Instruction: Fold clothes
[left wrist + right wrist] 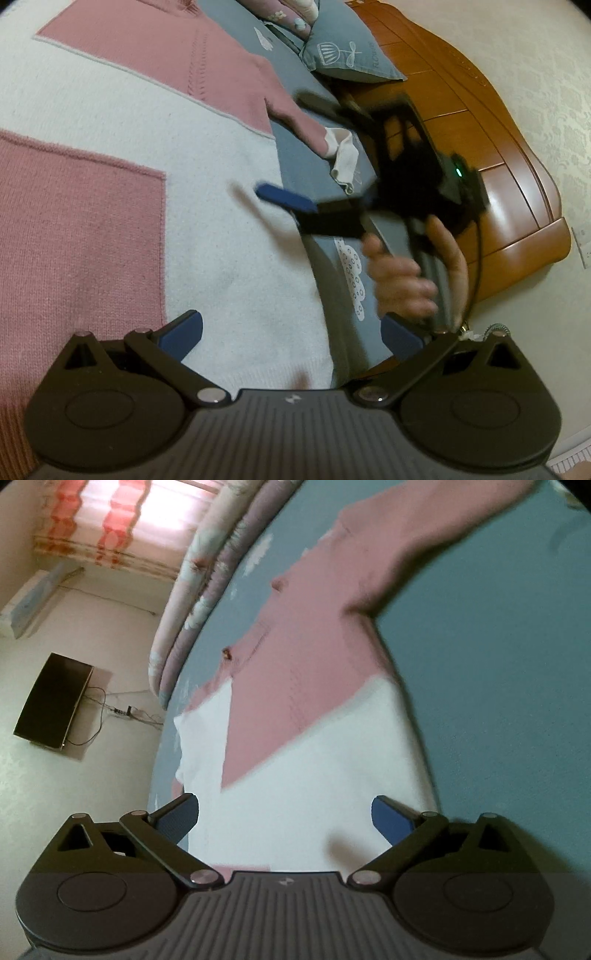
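A single pink-and-white knitted sweater (pixel 177 206) lay spread flat on the blue-grey bedsheet (pixel 317 173), and it filled most of the ground beneath both tools. The left gripper (pixel 291 334) hung over the garment's white lower panel near its hem edge, its two blue-padded fingers (pixel 184 332) spread wide with nothing between them. The right gripper (pixel 286 818) was likewise wide apart and empty above the white band of the sweater, its own view showing the pink chest and one sleeve (pixel 424 542) stretching away toward the upper right. In the left camera's view the right tool appeared blurred just beyond the sweater's side edge, held by a bare hand (pixel 410 273) — one blue finger tip reached over the white knit, though whether it touched the cloth could not be told. The sleeve on that side ended in a pale cuff (pixel 341 155) lying on the sheet. One grey-blue pillow (pixel 347 55) with a white printed motif rested against an orange-brown wooden headboard (pixel 480 122). A rolled floral quilt (pixel 207 572) lay along the far side of the bed. Beyond it stood a dark television (pixel 55 701) on a pale wall, cables trailing beside it, and a red-patterned curtain (pixel 110 520) glowed over a window.
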Tool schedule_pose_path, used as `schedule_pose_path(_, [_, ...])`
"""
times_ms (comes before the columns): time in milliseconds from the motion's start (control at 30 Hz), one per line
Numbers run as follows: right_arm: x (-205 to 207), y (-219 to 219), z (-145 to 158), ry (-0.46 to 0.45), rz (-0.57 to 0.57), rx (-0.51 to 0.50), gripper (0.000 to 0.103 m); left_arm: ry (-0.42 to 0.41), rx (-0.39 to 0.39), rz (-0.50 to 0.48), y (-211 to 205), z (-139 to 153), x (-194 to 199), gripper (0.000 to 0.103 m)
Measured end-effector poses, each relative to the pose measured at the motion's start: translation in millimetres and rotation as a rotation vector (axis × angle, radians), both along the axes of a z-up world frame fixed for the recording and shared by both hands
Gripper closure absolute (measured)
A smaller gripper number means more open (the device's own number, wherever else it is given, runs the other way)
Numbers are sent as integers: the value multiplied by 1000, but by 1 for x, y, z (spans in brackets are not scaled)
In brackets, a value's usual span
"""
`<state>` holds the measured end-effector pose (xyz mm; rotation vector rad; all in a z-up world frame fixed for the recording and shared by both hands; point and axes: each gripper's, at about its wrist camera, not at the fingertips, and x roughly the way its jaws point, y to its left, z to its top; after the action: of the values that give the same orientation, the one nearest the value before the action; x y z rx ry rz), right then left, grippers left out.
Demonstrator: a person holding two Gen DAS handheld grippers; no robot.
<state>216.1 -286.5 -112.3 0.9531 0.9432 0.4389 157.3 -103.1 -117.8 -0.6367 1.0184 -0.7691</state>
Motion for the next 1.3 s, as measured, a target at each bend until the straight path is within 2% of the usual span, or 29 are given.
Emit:
schedule_pose_path(167, [-32,-23,8,-45,-61,16,0,40,-41,23,8,6,7,1])
schedule_pose_path(267, [-35,-26,12,-49,-60,2,0,65,-115,57,25,23,23,1])
schedule_pose_path(333, [-39,-25,14,-64,-12,13,0,55,-131,86,32,41,44,1])
schedule_pose_path(400, [-38,-15,15,-84,86,21,0,35,-133,110,35,59,67,1])
schedule_pose_path(500, [-33,20,17,-108,226,-86,0,5,-112,107,21,74,107,1])
schedule_pose_path(600, [-35,47,14,-119,320,-208,0,33,-103,85,-2,66,142,1])
schedule_pose_path(767, [-38,56,14,-147,340,-259,0,82,-71,80,-35,37,175,1])
schedule_pose_path(933, [-37,46,11,-122,316,-198,0,128,-76,101,-45,15,195,1])
schedule_pose_path(1033, [-35,50,13,-121,320,-205,0,141,-58,102,-52,6,200,1])
schedule_pose_path(1133, [-35,54,15,-130,327,-225,0,118,-9,81,-59,14,198,1])
schedule_pose_path(1300, [-34,61,13,-135,326,-230,0,113,-18,72,-40,23,186,1])
